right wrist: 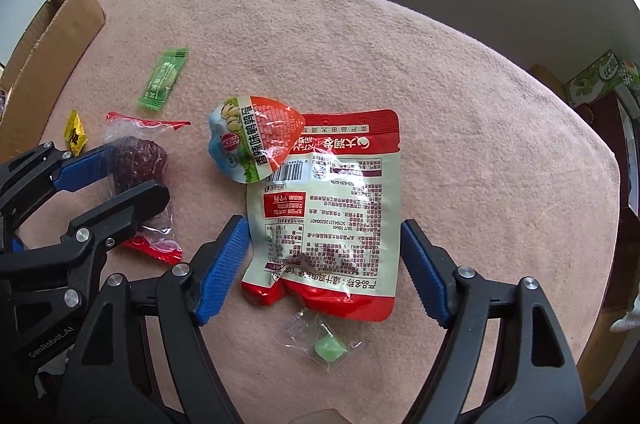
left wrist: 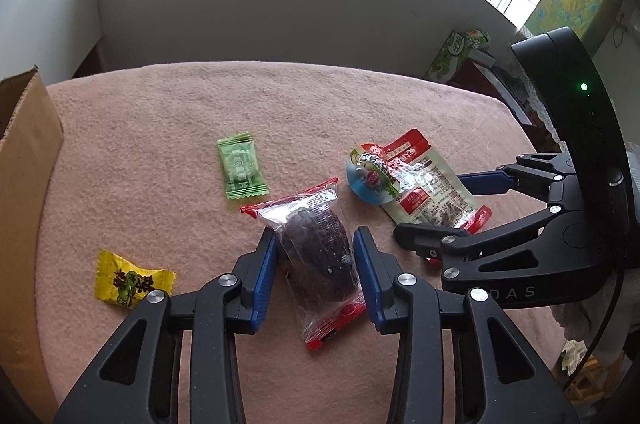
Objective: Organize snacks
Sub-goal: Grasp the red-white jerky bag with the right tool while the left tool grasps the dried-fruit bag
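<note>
My left gripper (left wrist: pixel 315 238) is open, its blue pads on either side of a clear red-ended packet with a dark snack (left wrist: pixel 316 252) lying on the pink cloth. It also shows in the right wrist view (right wrist: pixel 134 160). My right gripper (right wrist: pixel 324 230) is open around a red and white pouch (right wrist: pixel 328 216), seen too in the left wrist view (left wrist: pixel 430 188). A round blue egg snack pack (right wrist: pixel 252 140) lies on the pouch's far corner. A green packet (left wrist: pixel 241 165), a yellow candy (left wrist: pixel 128 280) and a small clear-wrapped green candy (right wrist: pixel 328 346) lie loose.
A cardboard box (left wrist: pixel 24 204) stands at the left edge of the pink cloth (left wrist: pixel 160 112). A white wall panel runs behind the table. A green carton (left wrist: pixel 456 54) sits off the table at the far right.
</note>
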`<action>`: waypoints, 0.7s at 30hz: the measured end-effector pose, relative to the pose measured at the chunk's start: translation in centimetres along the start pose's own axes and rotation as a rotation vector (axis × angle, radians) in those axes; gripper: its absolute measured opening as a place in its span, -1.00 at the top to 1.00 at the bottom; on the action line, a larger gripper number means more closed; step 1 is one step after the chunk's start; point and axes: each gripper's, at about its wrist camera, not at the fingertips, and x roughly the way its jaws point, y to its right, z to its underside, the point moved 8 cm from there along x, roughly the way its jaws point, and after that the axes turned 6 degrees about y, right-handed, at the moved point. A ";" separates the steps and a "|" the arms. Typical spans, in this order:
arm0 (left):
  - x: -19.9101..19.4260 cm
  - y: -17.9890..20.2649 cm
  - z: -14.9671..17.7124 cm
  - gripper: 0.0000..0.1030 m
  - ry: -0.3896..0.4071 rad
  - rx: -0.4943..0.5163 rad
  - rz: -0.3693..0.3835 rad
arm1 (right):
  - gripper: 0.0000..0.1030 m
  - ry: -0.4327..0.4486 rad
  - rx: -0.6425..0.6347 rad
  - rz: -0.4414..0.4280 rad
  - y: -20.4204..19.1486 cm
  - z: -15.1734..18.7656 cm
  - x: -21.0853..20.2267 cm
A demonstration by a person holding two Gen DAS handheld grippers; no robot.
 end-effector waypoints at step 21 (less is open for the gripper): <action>-2.7 -0.6 0.3 0.35 0.041 -0.013 0.025 | -0.19 0.090 0.038 -0.061 0.0 2.8 -4.7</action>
